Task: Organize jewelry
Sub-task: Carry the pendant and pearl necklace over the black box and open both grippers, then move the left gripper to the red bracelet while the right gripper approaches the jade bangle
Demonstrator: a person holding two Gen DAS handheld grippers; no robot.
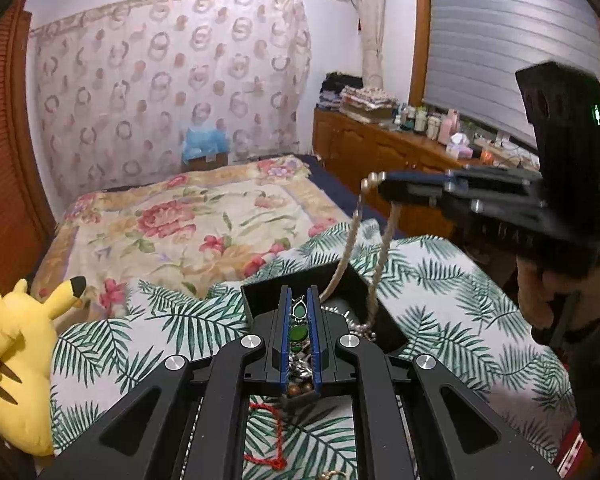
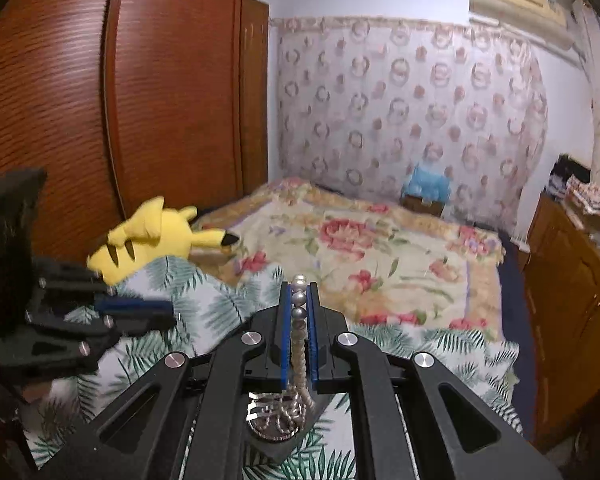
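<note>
A black open jewelry box [image 1: 268, 292] stands on a palm-leaf cloth. My right gripper [image 1: 380, 186] is shut on a pearl necklace [image 1: 350, 240] and holds it high above the box; both strands hang down into it. In the right wrist view the pearls [image 2: 299, 300] sit between the blue pads of the right gripper [image 2: 299, 292], with the box [image 2: 276, 436] and silver pieces below. My left gripper [image 1: 300, 300] hovers over the box, nearly shut, with green-stone jewelry [image 1: 299, 332] showing between its fingers; whether it grips the piece I cannot tell. It appears at the left of the right wrist view [image 2: 156, 312].
A red cord [image 1: 276, 432] lies on the leaf cloth [image 1: 440, 292] near the box. A yellow plush toy [image 1: 16, 360] lies at the left. A floral bedspread [image 1: 188, 220] stretches behind. A wooden dresser [image 1: 380, 148] with bottles stands at the right, a wardrobe [image 2: 140, 100] at the left.
</note>
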